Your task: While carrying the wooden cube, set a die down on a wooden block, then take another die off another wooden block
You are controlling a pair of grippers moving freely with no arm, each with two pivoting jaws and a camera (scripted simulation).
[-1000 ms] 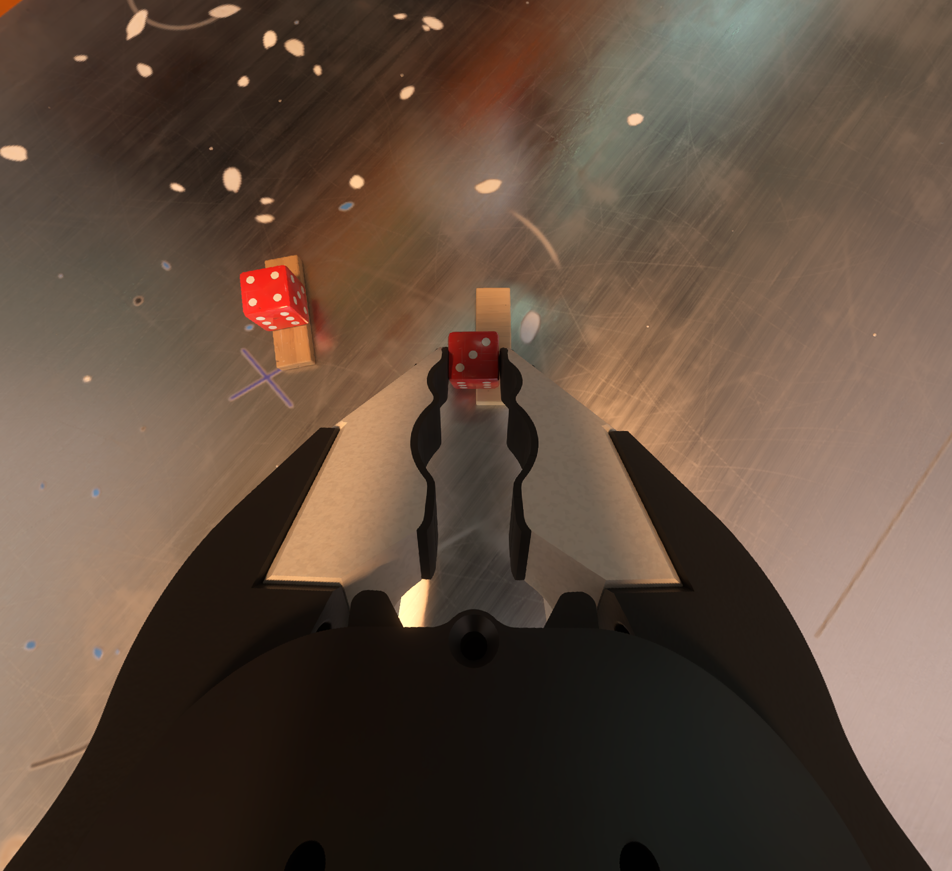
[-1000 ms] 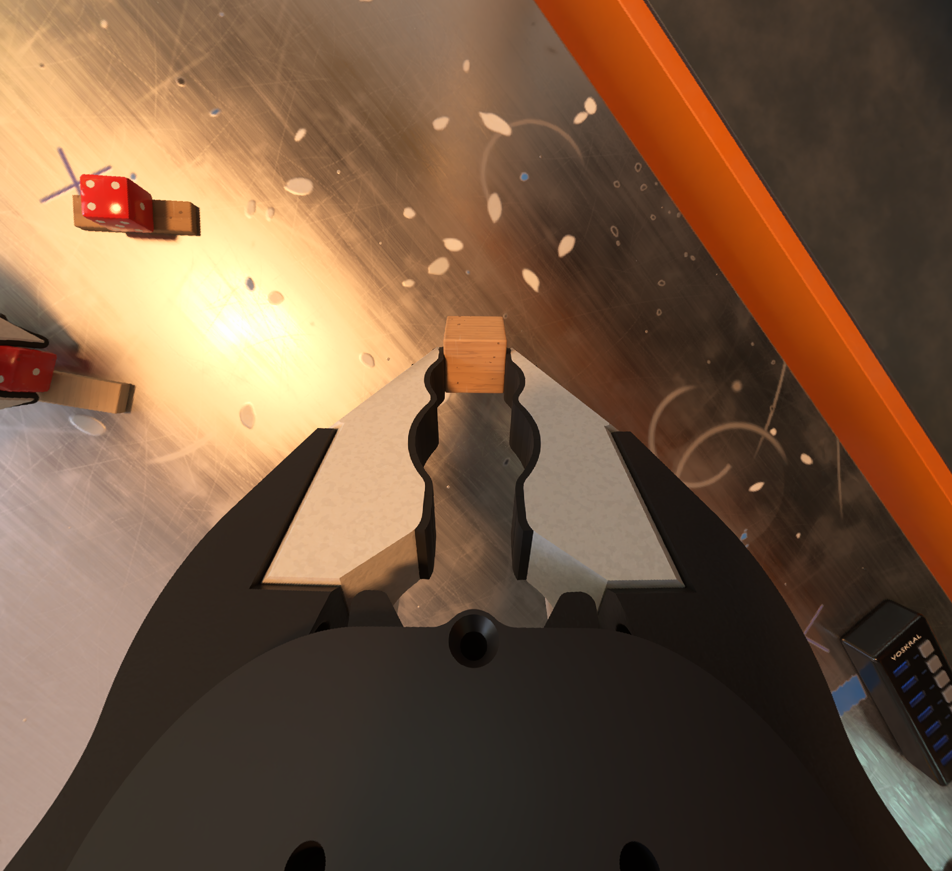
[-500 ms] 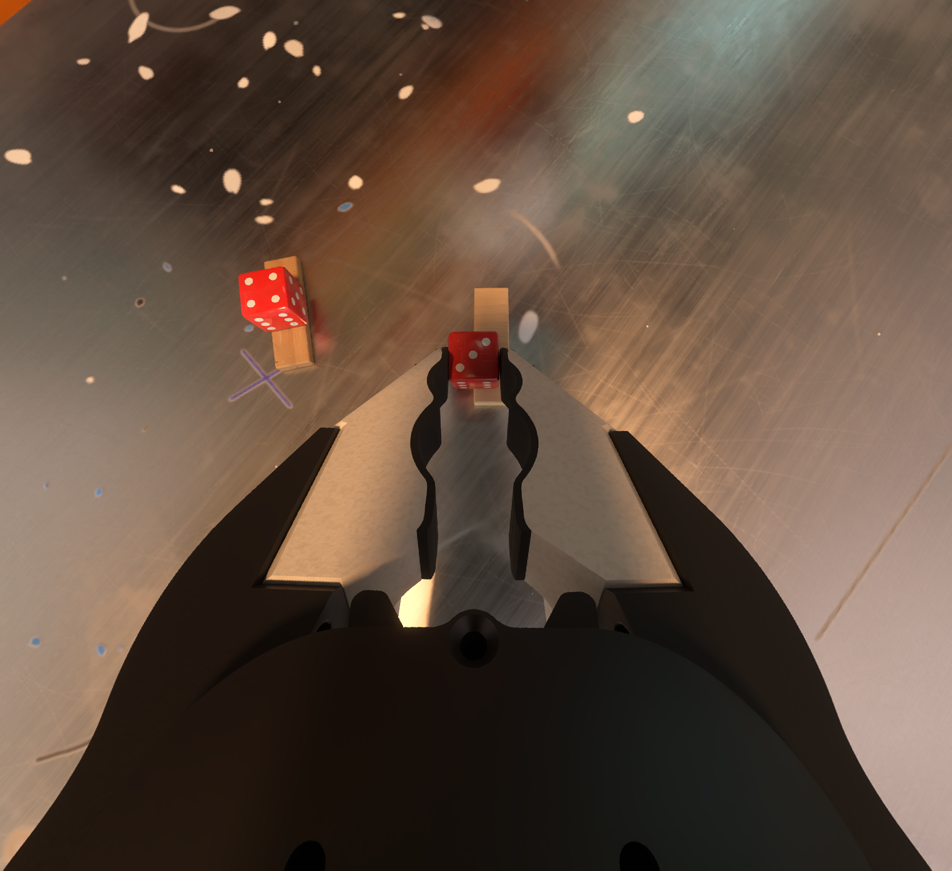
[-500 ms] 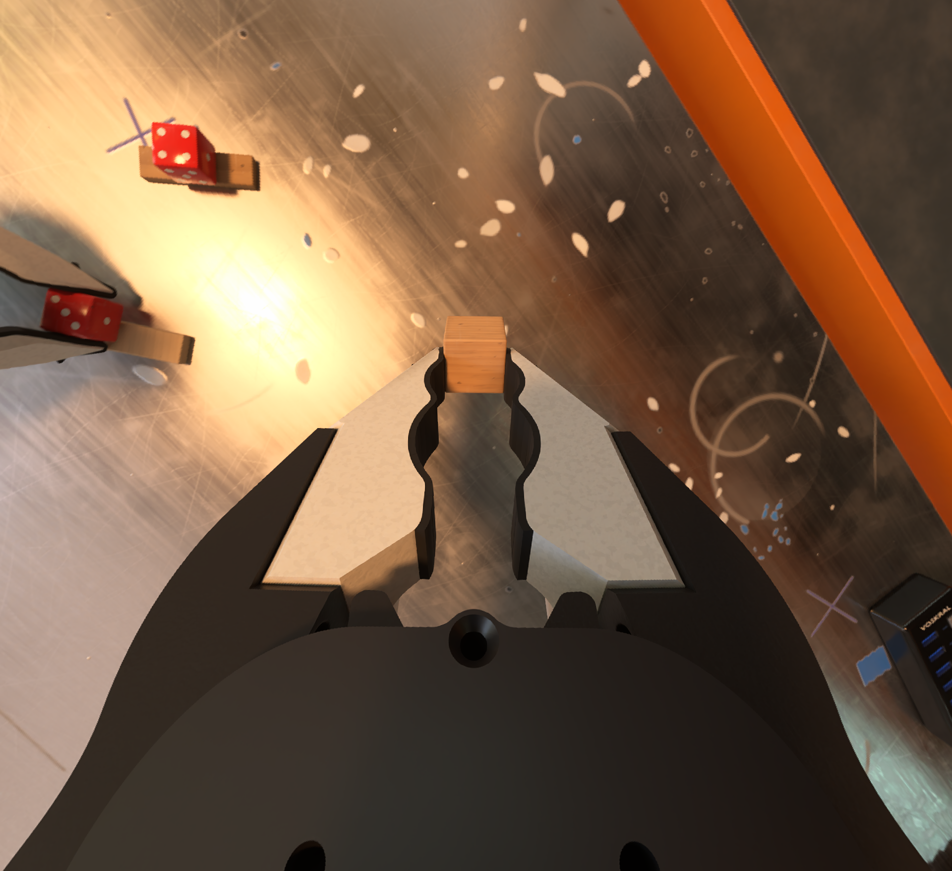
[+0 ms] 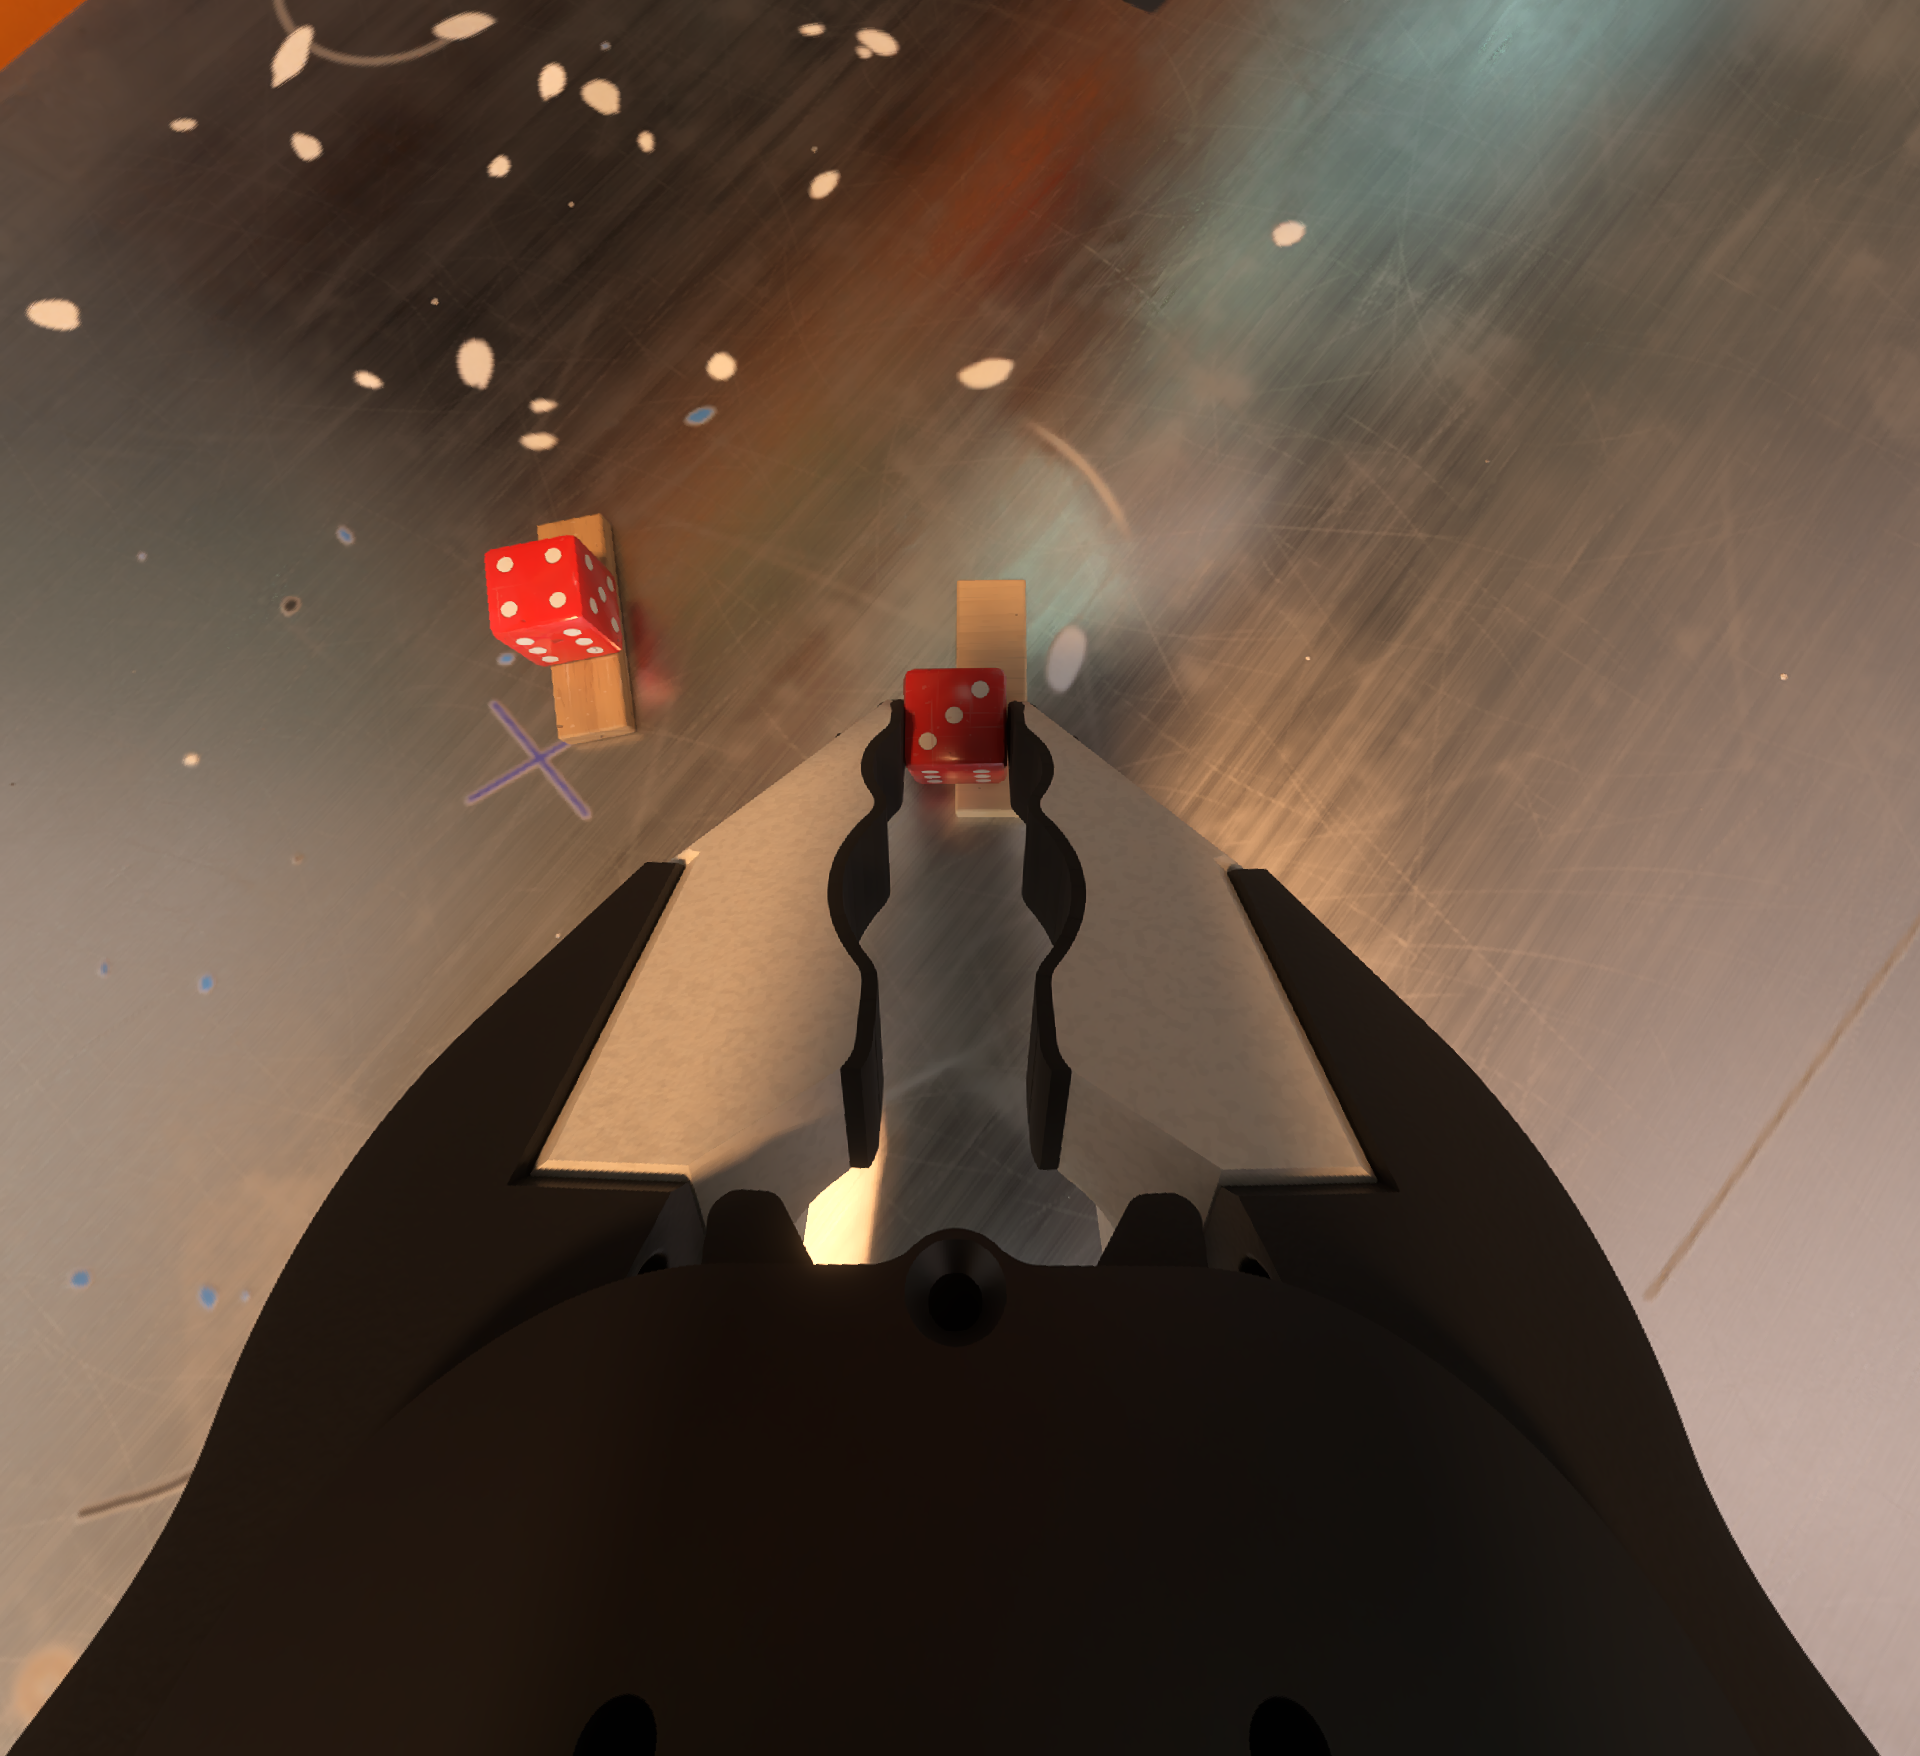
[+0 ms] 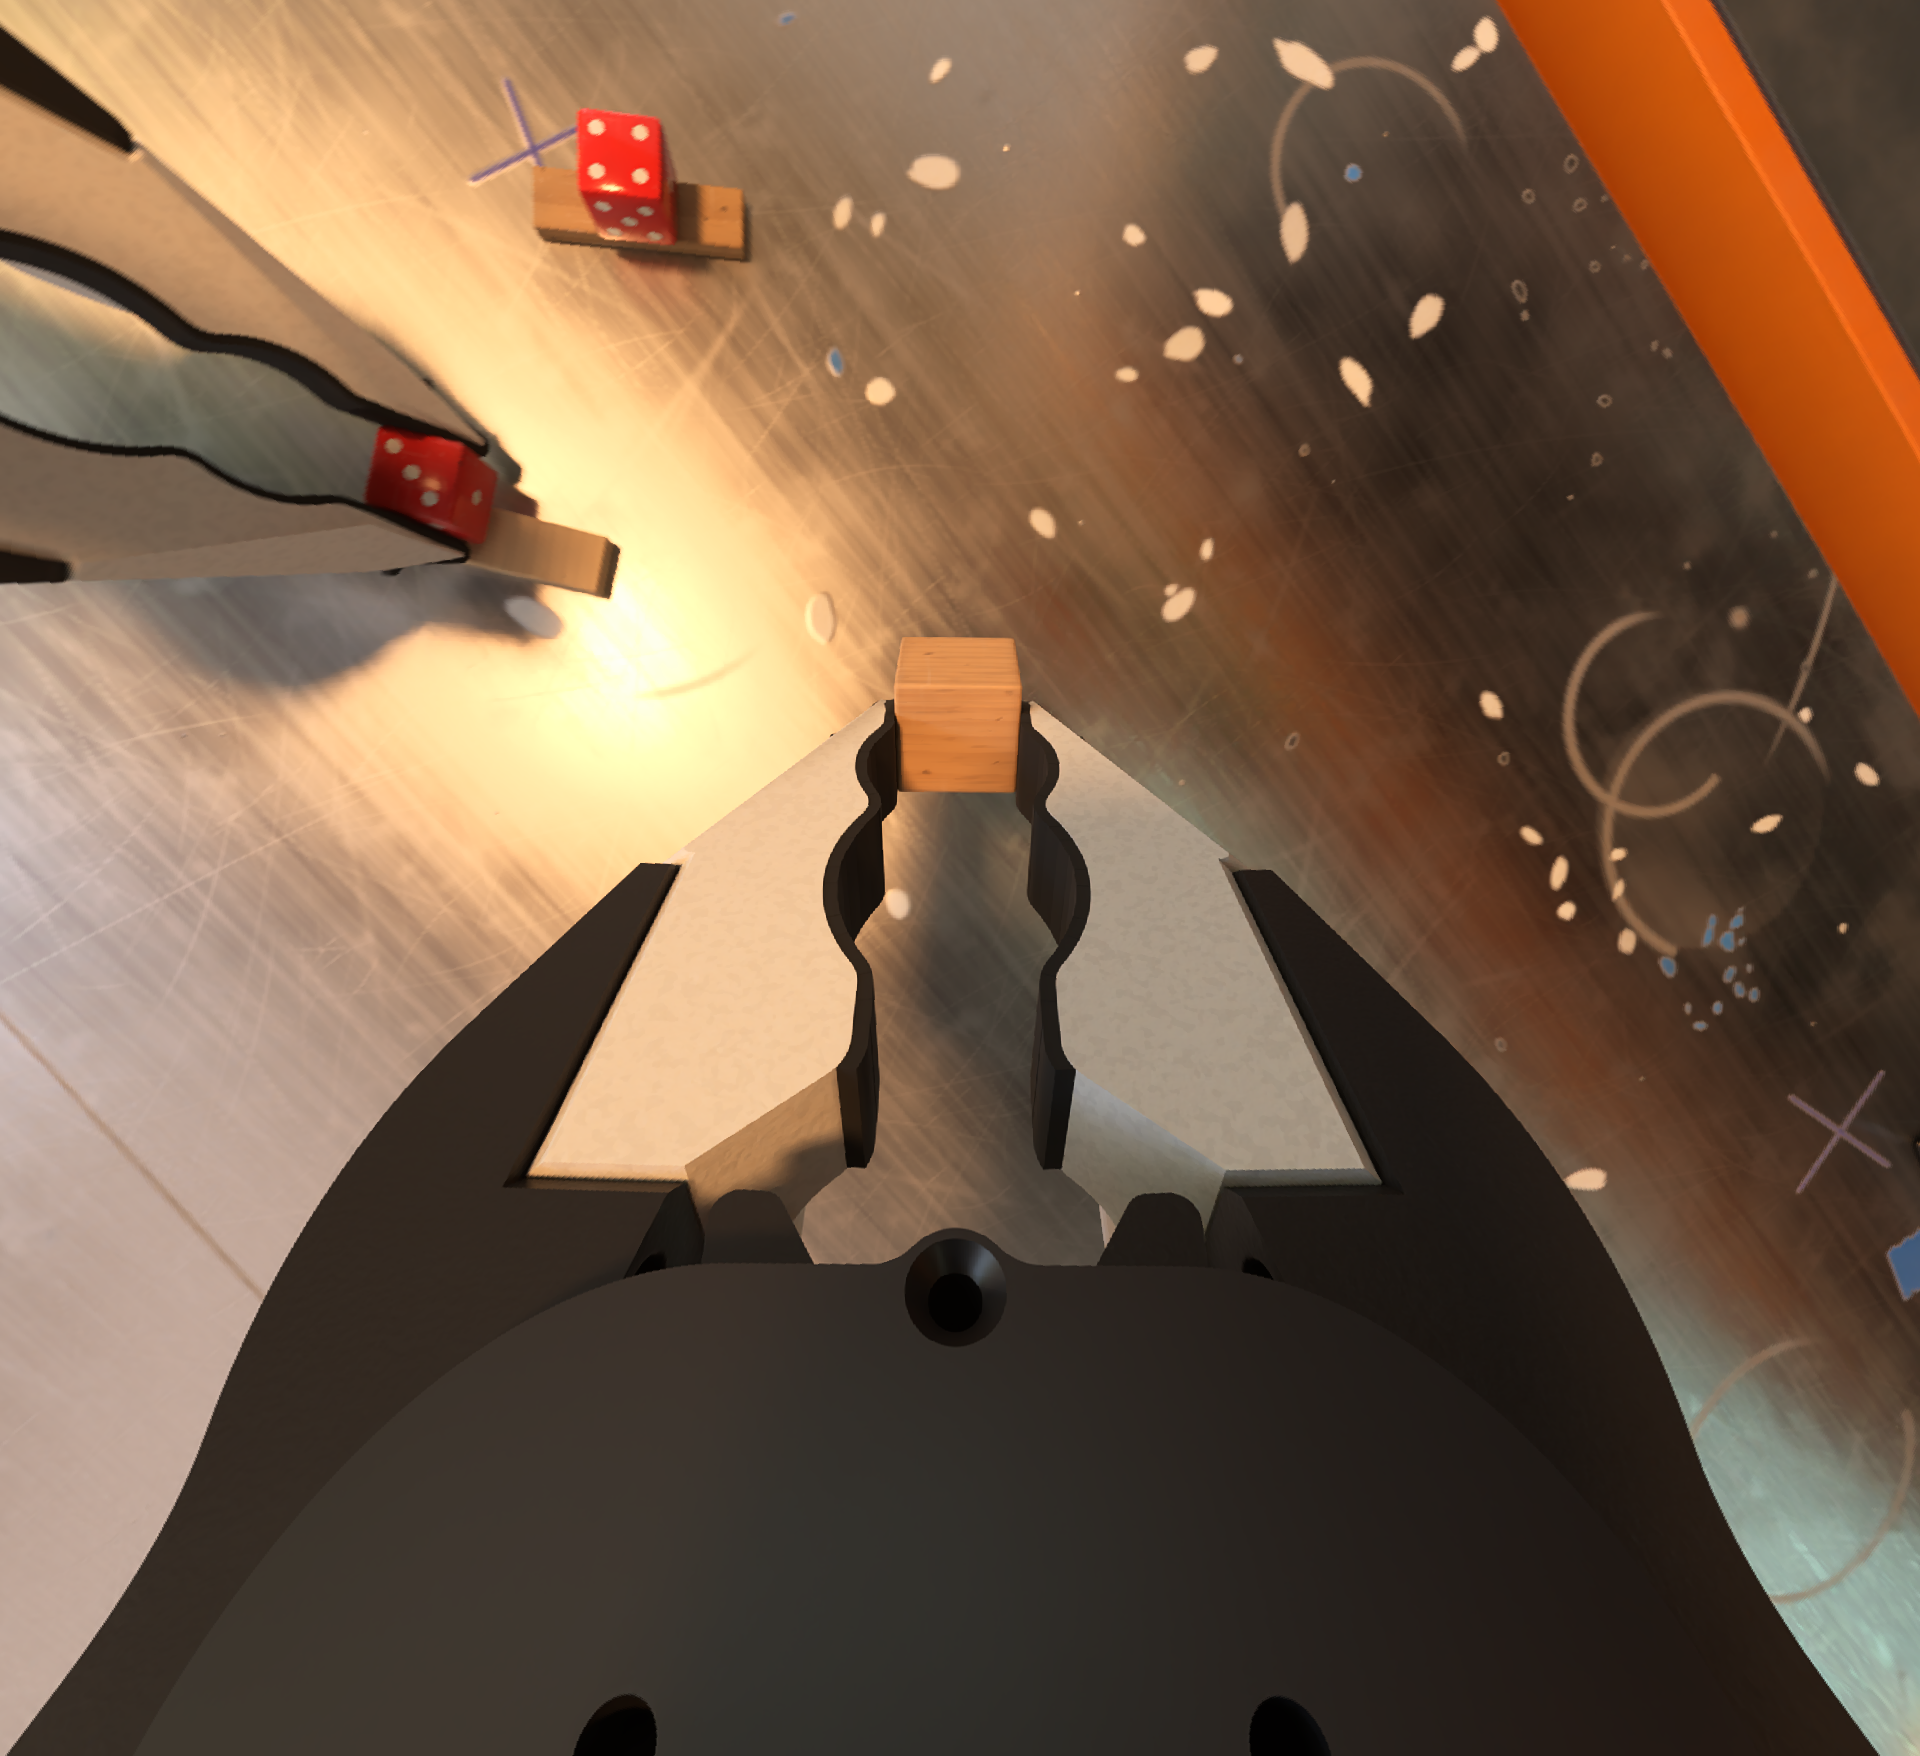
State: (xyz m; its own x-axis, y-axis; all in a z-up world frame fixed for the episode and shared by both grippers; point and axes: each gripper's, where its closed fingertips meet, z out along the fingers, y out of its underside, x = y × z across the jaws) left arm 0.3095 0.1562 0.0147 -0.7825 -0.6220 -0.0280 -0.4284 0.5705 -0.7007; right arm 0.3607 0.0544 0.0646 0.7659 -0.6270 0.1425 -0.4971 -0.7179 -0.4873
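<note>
Red, white-pipped and pinched between the left gripper's [image 5: 956, 730] fingertips, the held die [image 5: 954, 725] sits directly over the pale wooden block [image 5: 989, 626], whose long axis runs straight ahead toward twelve o'clock in the left wrist view. The side look from the right wrist view shows the die [image 6: 431, 482] at the near end of that block [image 6: 551, 551]; whether its underside already touches the wood I cannot tell. That vertical gap is what the release turns on, I judge: if contact is made, the jaws need only part. The second die [image 5: 551, 600] stands on the other wooden block [image 5: 588, 657] at about ten o'clock from the left claw, apart from it, that block's long axis also running roughly twelve to six, a purple cross mark [image 5: 532, 761] beside its near end. The left gripper looks the nearer one for that pick. The right gripper [image 6: 956, 730] is clamped on the wooden cube [image 6: 956, 714], held above the scratched metal tabletop [image 6: 1091, 418], with the orange edge strip [image 6: 1704, 148] at two o'clock.
</note>
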